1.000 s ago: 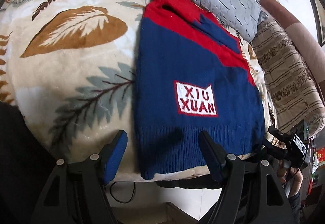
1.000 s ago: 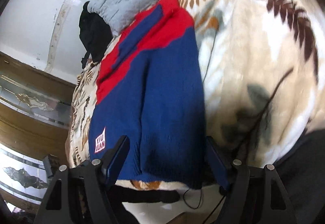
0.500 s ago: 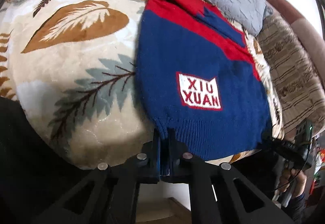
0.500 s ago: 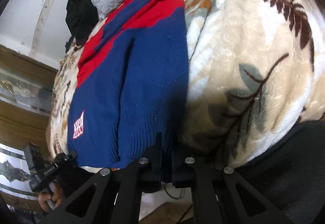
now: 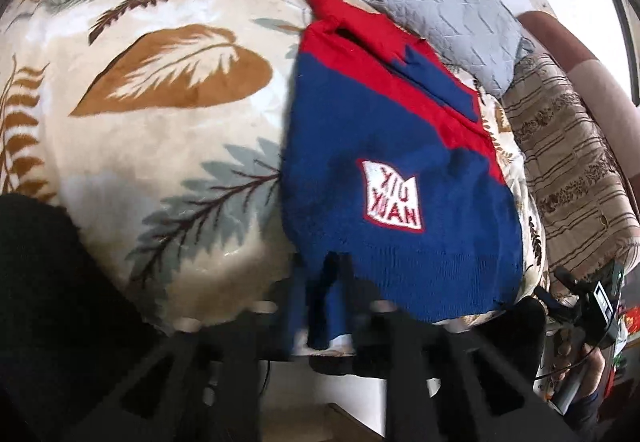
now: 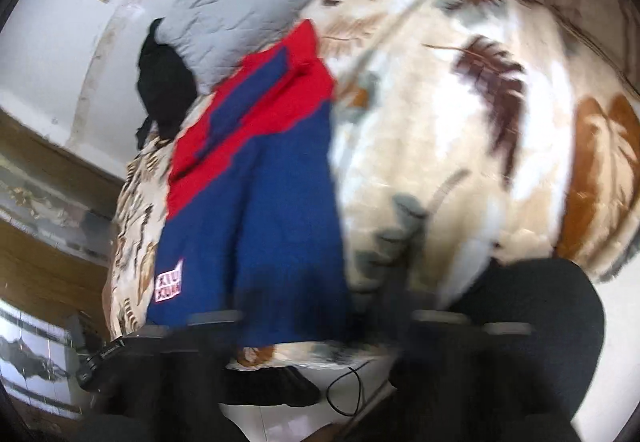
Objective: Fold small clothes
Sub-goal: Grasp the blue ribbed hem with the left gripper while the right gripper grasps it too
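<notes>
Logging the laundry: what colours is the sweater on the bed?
The sweater is navy blue with a red top band and a white, red-lettered patch; clearest in the left wrist view.

My left claw point(image 5: 326, 306) has open blanket point(image 5: 140, 161) from nine to eleven o'clock — grey pillow point(image 5: 444, 1) blocks at one.

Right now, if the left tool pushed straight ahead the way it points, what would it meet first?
The left tool is already clamped on the sweater hem, so it would push into the sweater and the blanket beneath; depth is blurred.
</notes>
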A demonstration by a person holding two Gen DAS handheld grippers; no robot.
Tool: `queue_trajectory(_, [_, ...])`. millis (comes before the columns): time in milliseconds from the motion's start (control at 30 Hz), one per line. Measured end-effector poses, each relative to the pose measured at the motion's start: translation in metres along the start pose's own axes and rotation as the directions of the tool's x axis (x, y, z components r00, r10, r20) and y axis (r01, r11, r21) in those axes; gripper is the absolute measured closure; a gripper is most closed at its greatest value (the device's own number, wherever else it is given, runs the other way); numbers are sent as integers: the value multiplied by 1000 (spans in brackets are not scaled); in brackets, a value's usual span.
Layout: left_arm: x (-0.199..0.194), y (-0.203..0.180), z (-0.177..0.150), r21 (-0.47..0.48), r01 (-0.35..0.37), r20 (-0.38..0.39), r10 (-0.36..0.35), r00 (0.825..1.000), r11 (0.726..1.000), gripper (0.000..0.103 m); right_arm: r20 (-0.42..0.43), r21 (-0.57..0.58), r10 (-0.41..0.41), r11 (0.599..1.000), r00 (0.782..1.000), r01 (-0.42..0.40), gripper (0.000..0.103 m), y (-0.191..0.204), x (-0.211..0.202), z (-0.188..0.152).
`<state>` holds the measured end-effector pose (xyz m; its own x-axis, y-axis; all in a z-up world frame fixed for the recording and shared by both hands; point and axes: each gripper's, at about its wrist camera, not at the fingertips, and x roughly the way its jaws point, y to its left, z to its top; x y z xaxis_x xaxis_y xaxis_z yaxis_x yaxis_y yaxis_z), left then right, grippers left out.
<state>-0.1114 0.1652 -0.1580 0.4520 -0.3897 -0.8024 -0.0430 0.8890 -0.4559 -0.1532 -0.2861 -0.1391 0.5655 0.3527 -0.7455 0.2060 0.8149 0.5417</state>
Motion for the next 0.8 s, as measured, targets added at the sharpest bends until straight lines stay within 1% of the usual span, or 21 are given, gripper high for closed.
queue_trajectory(33, [1,-1,0,-3,-13,6,13,1000,1000,48,14,-23,-8,1000,1000,8,8,7,1,1])
queue_trajectory(67, [3,-2,0,-10,-37,15,37,999,999,45,14,-47,-21,999,1000,21,9,12,5,3])
queue_trajectory(100, [4,-2,0,-8,-39,14,39,999,999,45,-5,-59,-26,998,1000,26,9,16,13,5])
queue_trajectory(133, [6,-3,0,-2,-31,6,31,999,1000,45,-23,-66,-19,998,1000,17,15,17,21,7])
queue_trajectory(167, [8,-2,0,-2,-40,-6,40,999,999,45,-31,-71,-23,997,999,21,30,18,27,7])
queue_trajectory(200, [10,-3,0,-3,-46,-14,46,999,999,47,-70,-63,-51,997,996,47,41,21,41,4])
queue_trajectory(233, [11,-4,0,10,-50,-14,50,999,999,50,-108,-51,-52,998,993,47,73,20,51,3])
queue_trajectory(267, [13,-10,2,34,-59,-12,60,998,998,75,-137,-52,-59,997,989,52,85,20,58,0])
queue_trajectory(300, [15,-11,2,54,-73,-21,74,997,996,98,-145,-83,-91,993,985,79,86,23,62,-3])
queue_trajectory(333, [17,-9,2,50,-75,-35,77,996,996,98,-145,-108,-108,990,983,93,87,26,63,-5])
queue_trajectory(367, [15,-7,3,36,-65,-32,66,997,997,98,-148,-116,-116,988,982,99,93,28,62,-5])
queue_trajectory(400, [12,-6,3,29,-57,-24,57,998,998,98,-157,-110,-109,990,982,92,94,28,60,-3])
queue_trajectory(500, [0,-3,3,18,-32,17,32,999,999,98,-118,-108,-87,991,989,74,95,28,39,0])
queue_trajectory(567, [7,2,3,2,-22,-11,22,1000,1000,98,-85,-76,-64,995,994,57,92,24,31,1])
queue_trajectory(600, [10,4,3,-9,-24,-26,23,999,1000,97,-91,-61,-59,997,994,53,89,22,33,1])
queue_trajectory(633, [13,5,1,-21,-28,-40,27,999,999,95,-109,-41,-52,998,993,48,85,16,36,1])
queue_trajectory(667, [15,4,1,-27,-36,-56,35,998,999,85,-133,-25,-53,998,990,50,69,12,40,-1])
queue_trajectory(700, [14,4,1,-28,-37,-55,35,998,999,66,-143,-26,-47,999,989,43,61,13,41,-3])
queue_trajectory(733, [13,3,0,-28,-33,-46,32,998,999,54,-136,-38,-41,999,990,36,38,16,40,-6])
queue_trajectory(767, [11,1,0,-26,-31,-27,31,999,999,40,-118,-54,-34,998,992,28,28,21,37,-8])
queue_trajectory(800, [9,-2,0,-20,-35,-10,34,999,999,40,-95,-76,-30,997,995,23,28,28,35,-10])
